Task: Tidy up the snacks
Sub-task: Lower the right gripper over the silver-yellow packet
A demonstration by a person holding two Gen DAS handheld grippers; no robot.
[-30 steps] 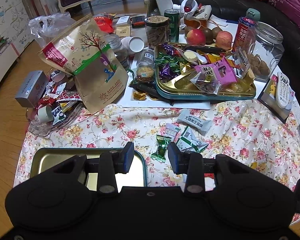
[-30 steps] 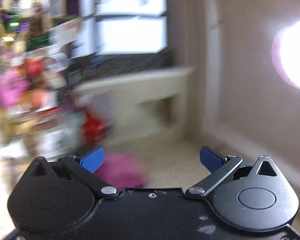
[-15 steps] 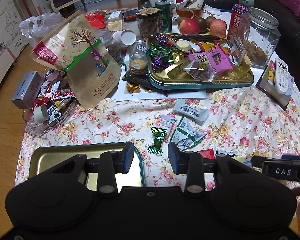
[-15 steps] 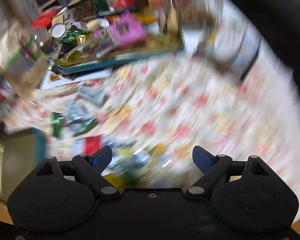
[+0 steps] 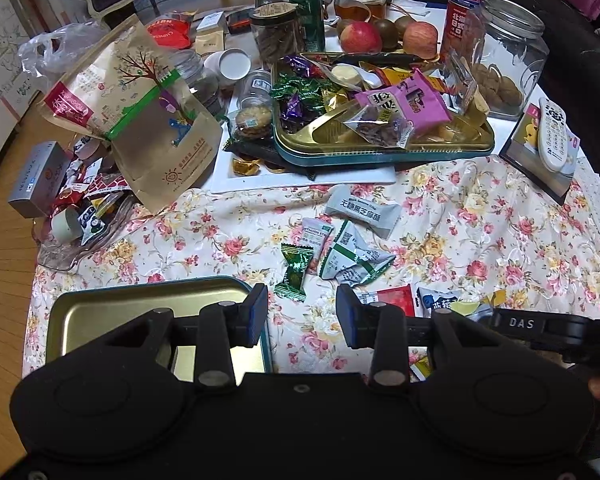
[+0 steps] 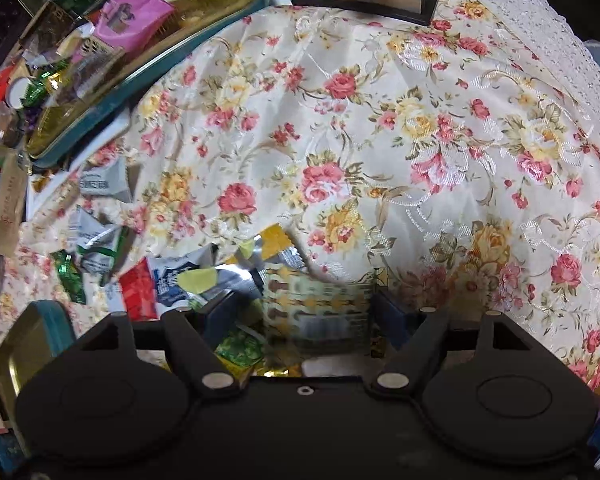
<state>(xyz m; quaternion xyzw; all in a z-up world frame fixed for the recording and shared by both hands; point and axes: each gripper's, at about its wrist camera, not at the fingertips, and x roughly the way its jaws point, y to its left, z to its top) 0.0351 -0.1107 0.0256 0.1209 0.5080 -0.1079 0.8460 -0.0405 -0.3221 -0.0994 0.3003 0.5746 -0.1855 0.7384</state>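
Note:
Loose snack packets lie on the floral tablecloth: a green candy, a white-green packet, a grey sesame packet, a red packet. An empty gold tray sits at front left. My left gripper is open and empty above the cloth, beside the tray. My right gripper is open, low over a yellow-patterned packet that lies between its fingers, among several packets. The red packet lies to their left.
A full gold tray of sweets stands behind, with a brown paper bag, jars, apples, a can and a remote on a box. The empty tray's corner shows at lower left in the right wrist view.
My right gripper swung from facing the room down to the table and now hangs low over the packets. My left gripper drew back slightly, still open.

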